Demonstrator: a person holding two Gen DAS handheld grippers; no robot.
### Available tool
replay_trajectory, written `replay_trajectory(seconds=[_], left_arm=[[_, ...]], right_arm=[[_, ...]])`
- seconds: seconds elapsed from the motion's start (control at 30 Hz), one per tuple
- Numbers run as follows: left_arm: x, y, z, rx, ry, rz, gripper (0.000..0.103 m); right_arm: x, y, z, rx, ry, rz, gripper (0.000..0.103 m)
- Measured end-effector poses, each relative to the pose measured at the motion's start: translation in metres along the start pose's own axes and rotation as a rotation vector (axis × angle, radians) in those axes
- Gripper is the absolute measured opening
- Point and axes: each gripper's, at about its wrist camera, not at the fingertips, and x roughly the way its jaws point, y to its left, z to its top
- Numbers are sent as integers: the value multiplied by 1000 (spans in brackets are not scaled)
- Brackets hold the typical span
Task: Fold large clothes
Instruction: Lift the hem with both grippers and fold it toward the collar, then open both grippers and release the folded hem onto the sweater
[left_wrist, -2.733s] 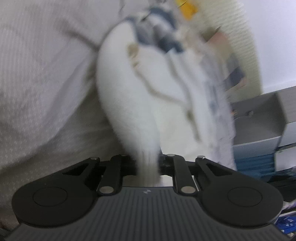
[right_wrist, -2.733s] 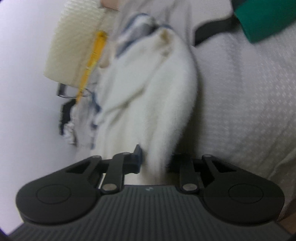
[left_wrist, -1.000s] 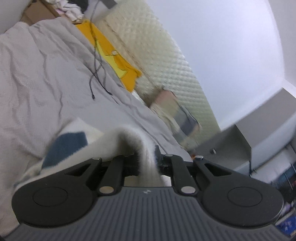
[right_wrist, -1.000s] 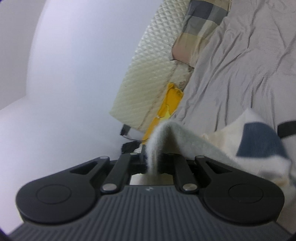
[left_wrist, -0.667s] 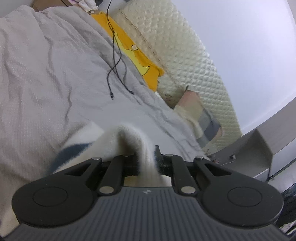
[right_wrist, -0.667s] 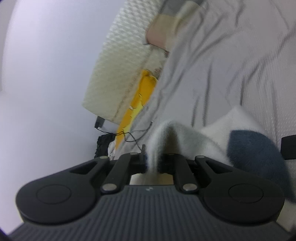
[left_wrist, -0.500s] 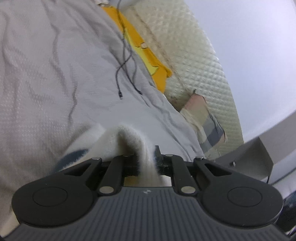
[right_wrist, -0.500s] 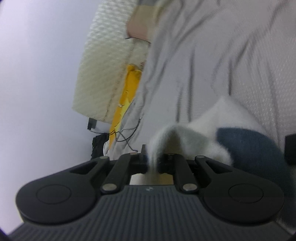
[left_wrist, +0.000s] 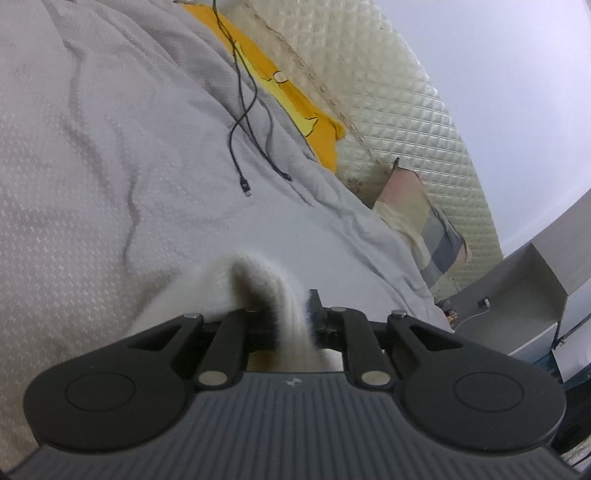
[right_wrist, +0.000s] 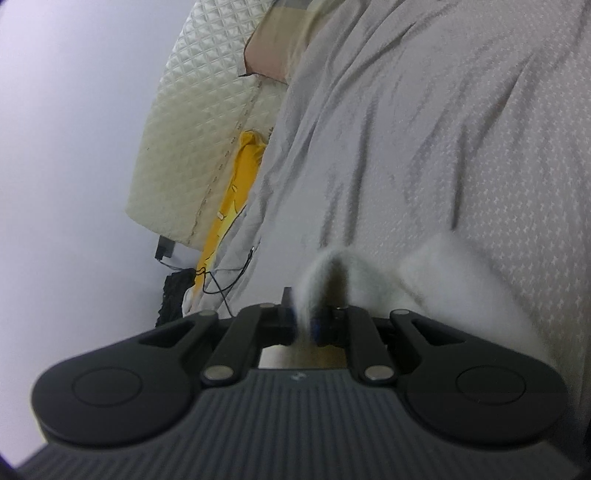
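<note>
Both tongs are clamped on the same fluffy white garment (left_wrist: 255, 284): the left tongs (left_wrist: 291, 325) have a bunched fold of it pinched between their jaws, which have just been easing open a touch with the cloth between them, and the right tongs (right_wrist: 304, 325) are nearly closed around another fold of it (right_wrist: 332, 273). From each pinch the fabric humps up in a little arch and then drops away, down onto the grey bedspread (left_wrist: 110, 147) that covers the bed. In the right wrist view more of the white fleece (right_wrist: 461, 288) lies on the cover just right of the tongs, a bit blurred. Further up the bed there's a black charging cable (left_wrist: 240, 110) snaking across the cover, a yellow cloth (left_wrist: 295, 99) tucked along the edge by the cream quilted headboard (left_wrist: 406, 122), and a checked pillow (left_wrist: 428, 225) leaning against it. A grey cabinet (left_wrist: 517, 295) sits off to the right past the bed in the left view.
</note>
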Motion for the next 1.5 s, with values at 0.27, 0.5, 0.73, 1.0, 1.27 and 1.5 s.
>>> replay_trajectory(seconds=[0.27,0.5,0.73,1.0,1.27,1.5], left_arm=[[-49,-27,-8,58,-82,-55,72],[-66,-36,-16,188,-80,168,75],[-34,-35,-30,409,-43,377,75],[0,-30,-31,504,-28,466,29],[-16,-37,-8,422,-153,403,10],[-36,-51,13,407,-283,285,10]], right_arm=[[-35,32,-7,-73,-39,82,78],[-61,64,-16,-306,-69,-100,78],[-43,42,-15,-373,-54,-264,77],[-19,40,-18,-461,-8,-293,48],[-26,59,-24,-575,-59,-301,10],[-58,73,-3,-520,-198,-246,9]])
